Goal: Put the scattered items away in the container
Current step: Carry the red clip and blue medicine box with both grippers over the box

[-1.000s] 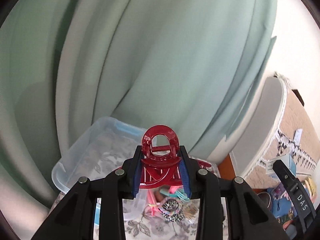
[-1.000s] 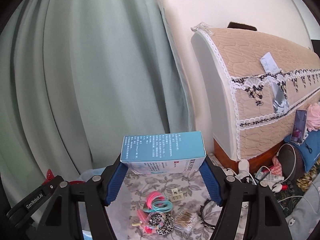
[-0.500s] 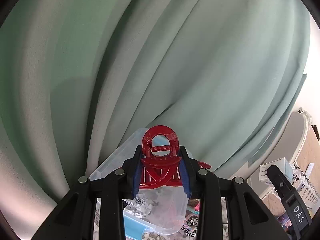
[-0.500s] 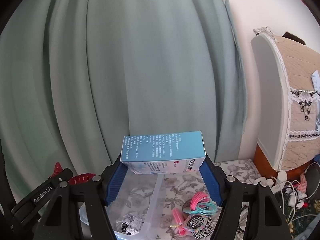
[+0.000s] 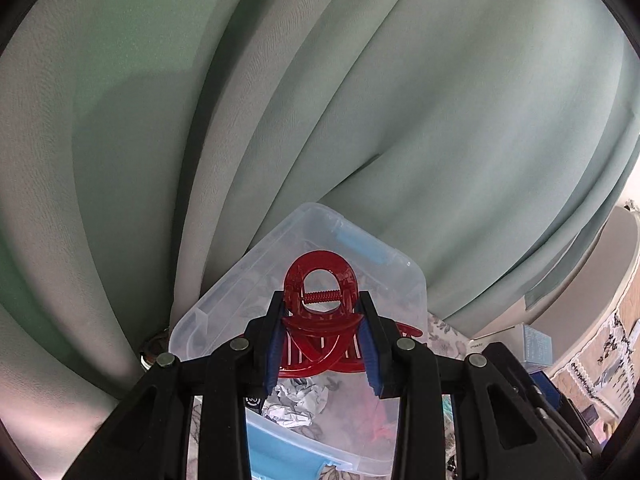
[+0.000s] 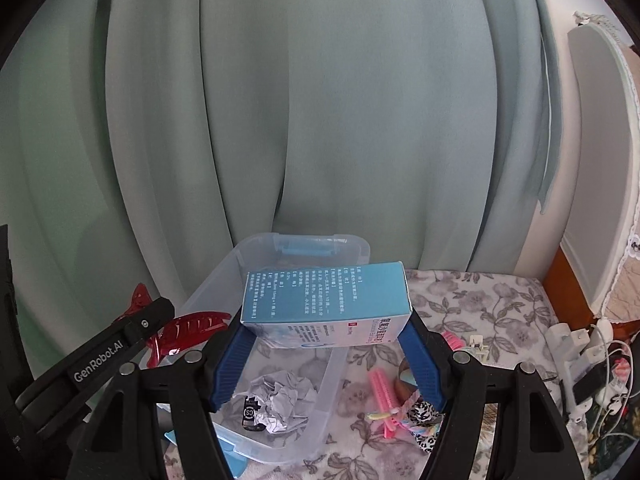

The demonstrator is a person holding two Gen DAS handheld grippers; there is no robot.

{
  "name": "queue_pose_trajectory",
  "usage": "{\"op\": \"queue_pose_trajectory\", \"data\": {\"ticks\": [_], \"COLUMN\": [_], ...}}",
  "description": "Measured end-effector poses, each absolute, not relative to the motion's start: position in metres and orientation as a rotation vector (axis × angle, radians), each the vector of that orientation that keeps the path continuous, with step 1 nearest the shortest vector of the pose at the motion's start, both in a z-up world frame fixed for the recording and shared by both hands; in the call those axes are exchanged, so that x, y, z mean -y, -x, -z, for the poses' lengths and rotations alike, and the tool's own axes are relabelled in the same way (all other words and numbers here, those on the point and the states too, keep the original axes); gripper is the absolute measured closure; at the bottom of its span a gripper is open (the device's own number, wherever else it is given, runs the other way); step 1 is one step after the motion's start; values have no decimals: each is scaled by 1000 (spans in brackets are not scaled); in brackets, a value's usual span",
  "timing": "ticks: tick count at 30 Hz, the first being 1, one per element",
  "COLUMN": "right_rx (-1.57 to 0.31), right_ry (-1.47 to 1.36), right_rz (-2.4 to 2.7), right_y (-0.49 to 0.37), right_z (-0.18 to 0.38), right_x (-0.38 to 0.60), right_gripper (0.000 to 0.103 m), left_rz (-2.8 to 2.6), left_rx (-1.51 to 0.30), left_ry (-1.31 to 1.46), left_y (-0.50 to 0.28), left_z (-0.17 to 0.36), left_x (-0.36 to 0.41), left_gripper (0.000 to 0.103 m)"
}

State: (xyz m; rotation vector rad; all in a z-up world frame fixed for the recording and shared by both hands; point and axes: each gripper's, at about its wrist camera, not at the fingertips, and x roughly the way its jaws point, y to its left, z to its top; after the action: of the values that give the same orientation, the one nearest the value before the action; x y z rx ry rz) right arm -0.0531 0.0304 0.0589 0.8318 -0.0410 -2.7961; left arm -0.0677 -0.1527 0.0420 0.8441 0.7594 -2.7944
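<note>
My left gripper [image 5: 320,344] is shut on a red hair claw clip [image 5: 320,296] and holds it above the clear plastic container [image 5: 216,308]. The clip and left gripper also show in the right wrist view [image 6: 188,330], at the container's left rim. My right gripper [image 6: 326,344] is shut on a blue and white carton [image 6: 326,300], held over the container's [image 6: 352,246] right side. Crumpled foil [image 6: 276,400] lies inside the container. Pink hair ties and a leopard scrunchie [image 6: 424,428] lie on the floral cloth to the right.
A green curtain [image 6: 320,100] hangs right behind the container. A padded headboard [image 6: 600,160] stands at right, with a white power strip and cables [image 6: 580,344] below it. The floral cloth [image 6: 480,304] covers the surface.
Both grippers have swung left, toward the container, still holding their items. The container now sits under and ahead of both; the headboard has slid to the right edge of view.
</note>
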Motion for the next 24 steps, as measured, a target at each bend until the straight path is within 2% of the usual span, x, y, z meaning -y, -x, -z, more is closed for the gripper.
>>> {"op": "queue_pose_trajectory", "data": {"ticks": [24], "right_rx": [-13], "right_ry": [-1013], "right_rz": [2669], "right_y": [77], "right_z": [-14], "right_x": [-12], "right_gripper": [29], "left_rz": [2759], "left_rx": [-777], "left_ry": [-989], "left_y": [92], "left_z": [-1], "left_x": [138], "left_gripper": [67]}}
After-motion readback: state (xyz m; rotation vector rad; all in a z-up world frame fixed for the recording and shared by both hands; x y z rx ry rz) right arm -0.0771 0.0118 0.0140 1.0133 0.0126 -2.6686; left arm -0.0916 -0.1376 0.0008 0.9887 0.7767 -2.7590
